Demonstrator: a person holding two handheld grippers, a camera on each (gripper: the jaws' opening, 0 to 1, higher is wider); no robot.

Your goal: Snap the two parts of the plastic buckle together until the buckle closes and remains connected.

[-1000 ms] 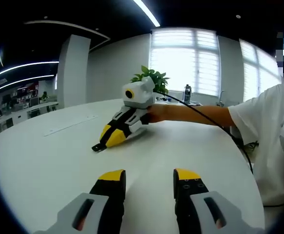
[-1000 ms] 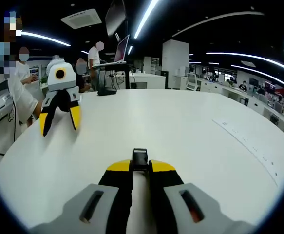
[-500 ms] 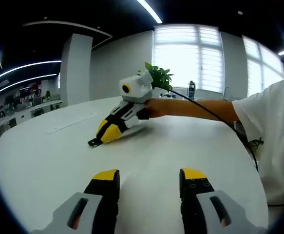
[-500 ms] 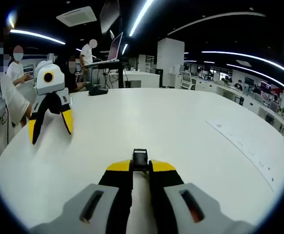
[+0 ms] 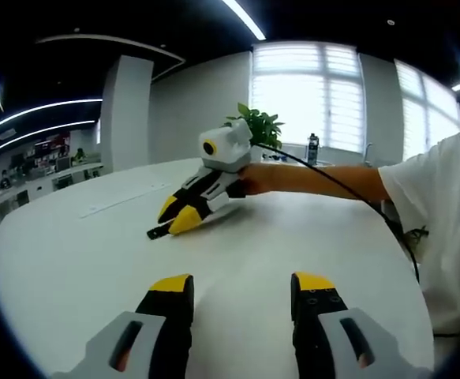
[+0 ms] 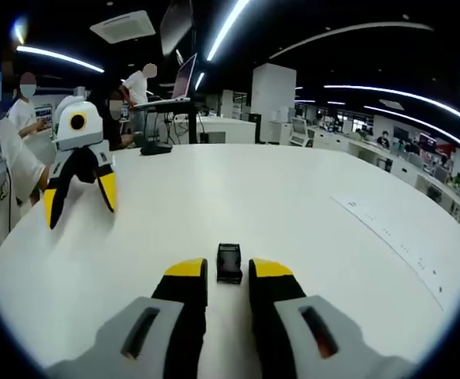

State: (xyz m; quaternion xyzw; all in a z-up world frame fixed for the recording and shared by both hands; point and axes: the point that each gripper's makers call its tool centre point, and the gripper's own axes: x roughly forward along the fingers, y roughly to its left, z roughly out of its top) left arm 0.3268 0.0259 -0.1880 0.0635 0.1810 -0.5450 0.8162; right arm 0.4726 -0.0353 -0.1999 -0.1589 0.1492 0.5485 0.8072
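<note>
A small black plastic buckle (image 6: 229, 263) lies on the white table (image 6: 293, 197), just ahead of and between the tips of my right gripper (image 6: 229, 272), whose jaws stand slightly apart with a gap on each side of it. In the left gripper view that right gripper (image 5: 172, 224) rests low on the table (image 5: 72, 268), the buckle (image 5: 157, 233) poking out at its tip. My left gripper (image 5: 243, 284) hovers open with nothing between its fingers, well short of the buckle; in the right gripper view the left gripper (image 6: 80, 215) stands open at far left. Whether the buckle is one part or two joined, I cannot tell.
A person's arm (image 5: 316, 180) and white sleeve reach in from the right behind the right gripper, trailing a black cable. A long pale strip (image 6: 395, 237) lies on the table's far side. A potted plant (image 5: 257, 126) stands at the back edge; a laptop (image 6: 186, 79) and people lie beyond.
My right gripper's jaws have parted and let go of the buckle, which now lies on the table between the tips. The left gripper stays open and has barely moved.
</note>
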